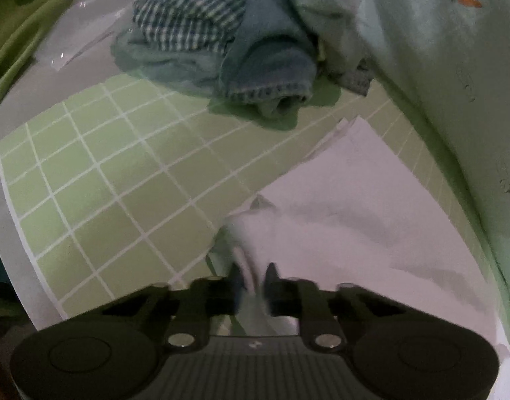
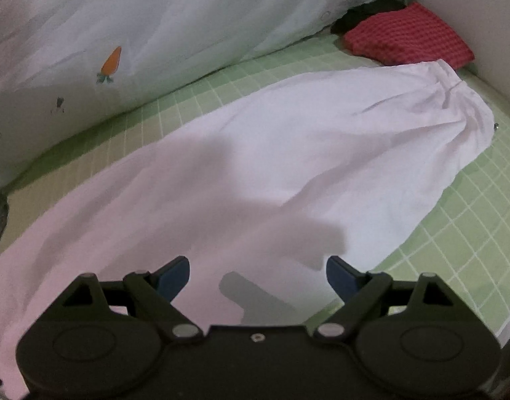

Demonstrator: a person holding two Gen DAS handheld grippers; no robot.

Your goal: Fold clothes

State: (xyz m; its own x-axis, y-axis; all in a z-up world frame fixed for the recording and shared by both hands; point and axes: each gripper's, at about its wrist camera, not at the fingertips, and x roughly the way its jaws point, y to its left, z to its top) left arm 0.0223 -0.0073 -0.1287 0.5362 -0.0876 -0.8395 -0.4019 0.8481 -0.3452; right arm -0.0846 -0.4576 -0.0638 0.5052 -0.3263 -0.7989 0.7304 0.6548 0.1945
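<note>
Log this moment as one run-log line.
left gripper: shut on white garment | right gripper: open above it | garment: flat on green grid mat

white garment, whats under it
The white garment lies spread on the green grid mat, which shows around its edges. Whatever else lies beneath the cloth is covered. The left gripper pinches one end.

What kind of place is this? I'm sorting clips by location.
Probably a home, with a table set up for folding laundry. A green gridded mat covers the surface, a heap of unfolded clothes waits at its far end, and pale carrot-print bedding lies bunched beside the white garment being folded.
</note>
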